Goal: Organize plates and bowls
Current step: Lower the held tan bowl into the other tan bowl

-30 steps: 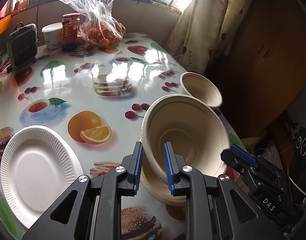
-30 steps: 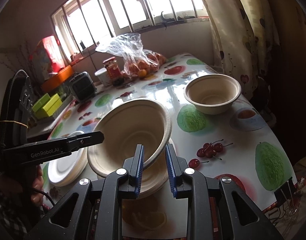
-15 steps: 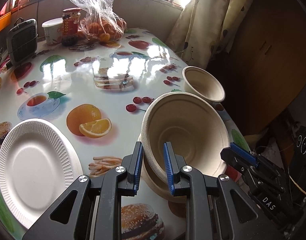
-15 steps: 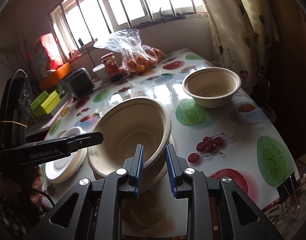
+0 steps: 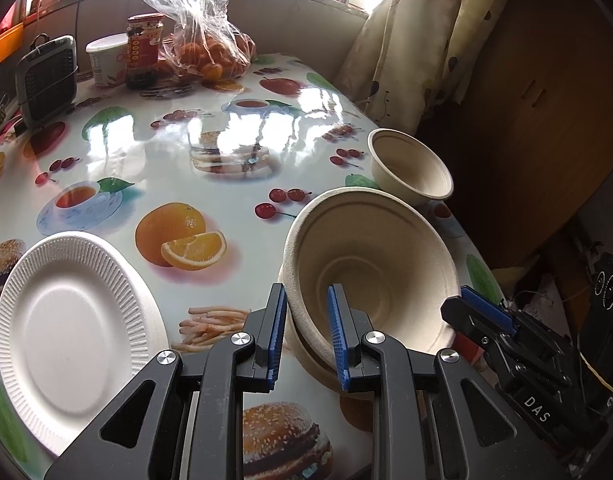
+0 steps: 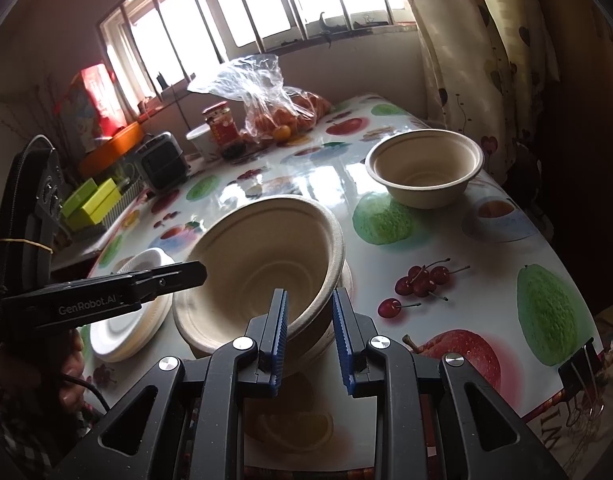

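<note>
A beige paper bowl point(image 5: 378, 264) point(image 6: 262, 256) sits tilted inside a second beige bowl point(image 5: 306, 354) point(image 6: 198, 332) near the table's front edge. My left gripper point(image 5: 306, 332) straddles the top bowl's left rim, jaws set close around it. My right gripper point(image 6: 308, 332) straddles the opposite rim the same way. A third beige bowl point(image 5: 410, 168) point(image 6: 424, 172) stands alone at the right. A stack of white paper plates point(image 5: 66, 332) point(image 6: 134, 316) lies at the left.
At the far edge of the fruit-print table point(image 5: 194, 128) stand a bag of oranges point(image 5: 202, 40), a red-lidded jar point(image 5: 144, 52), a white tub point(image 5: 106, 58) and a small heater point(image 5: 46, 80). A curtain point(image 5: 418, 40) hangs at the right.
The tilted top bowl has sunk lower into the bowl beneath it. Both grippers have stayed on its rim and dropped slightly with it.
</note>
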A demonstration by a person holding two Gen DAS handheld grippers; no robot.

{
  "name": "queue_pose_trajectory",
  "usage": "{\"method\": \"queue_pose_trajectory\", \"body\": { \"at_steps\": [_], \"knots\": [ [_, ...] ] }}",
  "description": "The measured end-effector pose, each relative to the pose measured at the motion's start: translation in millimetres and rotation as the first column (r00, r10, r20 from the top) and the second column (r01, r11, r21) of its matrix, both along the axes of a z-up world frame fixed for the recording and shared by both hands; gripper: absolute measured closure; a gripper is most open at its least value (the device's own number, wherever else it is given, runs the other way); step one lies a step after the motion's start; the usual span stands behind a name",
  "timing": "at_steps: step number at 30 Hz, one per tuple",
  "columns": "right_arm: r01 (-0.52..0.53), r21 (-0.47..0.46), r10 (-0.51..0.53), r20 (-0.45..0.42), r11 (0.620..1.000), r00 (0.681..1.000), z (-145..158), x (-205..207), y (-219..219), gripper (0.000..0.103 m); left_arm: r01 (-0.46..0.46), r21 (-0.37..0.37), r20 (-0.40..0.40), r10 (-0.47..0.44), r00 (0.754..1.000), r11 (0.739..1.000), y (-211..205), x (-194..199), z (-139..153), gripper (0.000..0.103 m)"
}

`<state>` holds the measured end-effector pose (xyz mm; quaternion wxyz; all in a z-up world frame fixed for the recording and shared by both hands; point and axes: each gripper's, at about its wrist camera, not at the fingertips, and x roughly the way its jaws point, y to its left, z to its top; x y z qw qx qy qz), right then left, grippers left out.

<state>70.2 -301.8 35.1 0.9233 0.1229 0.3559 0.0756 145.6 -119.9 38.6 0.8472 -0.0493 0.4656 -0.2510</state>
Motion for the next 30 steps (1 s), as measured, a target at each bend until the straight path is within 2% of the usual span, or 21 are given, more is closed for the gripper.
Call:
{"method": "queue_pose_trajectory", "body": {
  "at_steps": [30],
  "knots": [
    [-0.001, 0.008, 0.001, -0.026, 1.000, 1.000, -8.2, -0.9, 1.3, 0.080, -0.010, 0.026, -0.017, 0.011, 1.000, 1.000, -2.4, -5.5, -4.5, 0.081]
  ]
}}
